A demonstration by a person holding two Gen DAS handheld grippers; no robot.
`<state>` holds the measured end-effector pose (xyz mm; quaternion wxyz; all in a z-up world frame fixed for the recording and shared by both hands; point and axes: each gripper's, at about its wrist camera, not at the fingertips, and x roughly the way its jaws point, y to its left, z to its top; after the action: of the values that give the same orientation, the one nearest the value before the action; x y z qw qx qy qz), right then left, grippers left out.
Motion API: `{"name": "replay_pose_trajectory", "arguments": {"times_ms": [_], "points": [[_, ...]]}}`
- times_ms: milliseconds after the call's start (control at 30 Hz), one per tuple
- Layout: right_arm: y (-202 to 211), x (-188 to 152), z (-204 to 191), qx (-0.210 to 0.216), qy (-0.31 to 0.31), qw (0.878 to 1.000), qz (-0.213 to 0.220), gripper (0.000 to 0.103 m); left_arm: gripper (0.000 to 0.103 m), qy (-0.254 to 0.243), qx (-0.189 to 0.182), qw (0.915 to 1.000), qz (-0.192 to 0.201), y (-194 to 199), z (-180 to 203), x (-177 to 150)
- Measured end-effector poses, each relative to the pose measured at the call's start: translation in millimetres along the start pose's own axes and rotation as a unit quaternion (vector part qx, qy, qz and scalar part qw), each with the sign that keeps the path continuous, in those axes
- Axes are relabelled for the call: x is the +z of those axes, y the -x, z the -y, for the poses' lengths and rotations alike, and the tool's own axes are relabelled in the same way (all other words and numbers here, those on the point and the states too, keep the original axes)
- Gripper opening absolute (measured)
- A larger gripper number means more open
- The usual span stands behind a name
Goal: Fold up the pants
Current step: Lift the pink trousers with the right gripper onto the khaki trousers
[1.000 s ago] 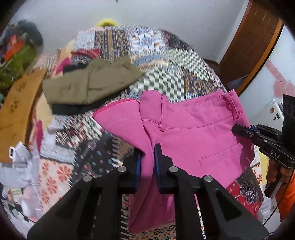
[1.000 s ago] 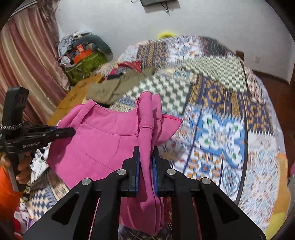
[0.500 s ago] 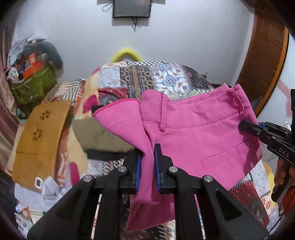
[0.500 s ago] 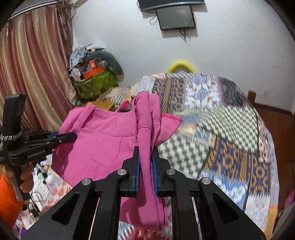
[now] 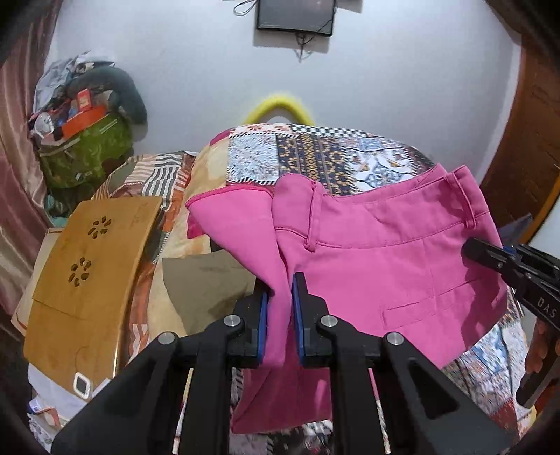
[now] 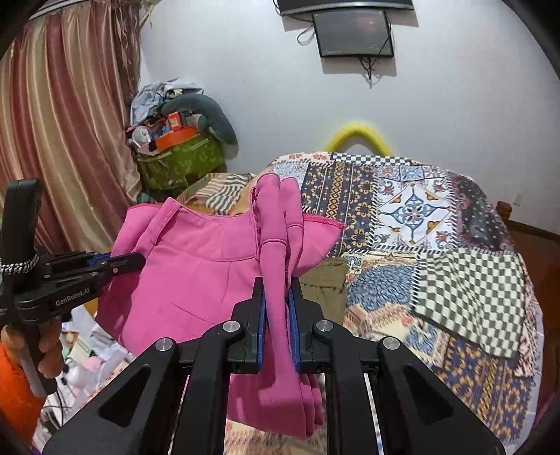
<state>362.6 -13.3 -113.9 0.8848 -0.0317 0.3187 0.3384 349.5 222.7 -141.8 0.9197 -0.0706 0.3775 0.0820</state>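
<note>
**Above the patchwork bed, pink trousers held up between two tools**

At the far left of the room a pleated, satin-like curtain in dusty rose and tan (image 6: 66, 140) hangs to the floor. Beside it stands a green leaf-print fabric bag (image 6: 180, 164), heaped with boxes, crumpled paper and a grey neck pillow. Nearer, in the left wrist view, a flat tan wooden board with cut-out flower holes (image 5: 87, 266) leans by the bed edge.

The black left tool (image 5: 280, 311) is clenched on a gathered fold of the bright pink woven cotton trousers (image 5: 385, 266), its blue pads pressing the cloth from both sides. The trousers hang in the air above the bed, waistband uppermost, with belt loops, a stitched seam and a welt pocket showing. In the right wrist view the left tool's body reads "GenRobot.AI".

Under the trousers, a folded olive-drab garment (image 6: 325, 280) lies on the bed (image 6: 455, 245), whose quilt is a patchwork of checks, florals and geometric tiles. A yellow curved foam piece (image 6: 357, 134) sits behind the bed against the white wall, below a small dark wall-mounted screen (image 6: 353, 33).

The black right tool (image 6: 278, 315) grips the trousers' bunched opposite edge; its body reads "DAS" in the left wrist view. A brown wooden door (image 5: 525, 147) closes the right.
</note>
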Motion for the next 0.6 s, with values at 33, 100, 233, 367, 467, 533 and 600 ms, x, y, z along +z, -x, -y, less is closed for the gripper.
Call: {"name": "replay_pose_trajectory", "arguments": {"times_ms": [33, 100, 233, 367, 467, 533, 600], "points": [[-11, 1, 2, 0.0, -0.004, 1.0, -0.002, 0.01, 0.013, -0.001, 0.005, 1.0, -0.001, -9, -2, 0], [-30, 1, 6, 0.002, -0.011, 1.0, -0.007, 0.01, 0.013, -0.002, 0.017, 0.9998, -0.004, -29, -6, 0], [-71, -3, 13, -0.005, -0.012, 1.0, -0.027, 0.01, 0.013, 0.005, 0.03, 0.9994, -0.018, -73, -19, -4], [-107, -13, 17, -0.017, 0.0, 0.999, -0.051, 0.01, 0.013, 0.013, 0.042, 0.9983, -0.04, -115, -27, -11], [-129, -22, 18, -0.032, 0.013, 0.997, -0.069, 0.01, 0.01, 0.004, 0.068, 0.996, -0.058, -142, -31, -20], [-139, -29, 21, -0.041, 0.018, 0.996, -0.083, 0.01, 0.01, 0.01, 0.078, 0.9942, -0.073, -158, -40, -25], [-144, -35, 25, -0.059, 0.025, 0.994, -0.088, 0.011, 0.01, 0.023, 0.077, 0.9928, -0.089, -169, -50, -29]]}}
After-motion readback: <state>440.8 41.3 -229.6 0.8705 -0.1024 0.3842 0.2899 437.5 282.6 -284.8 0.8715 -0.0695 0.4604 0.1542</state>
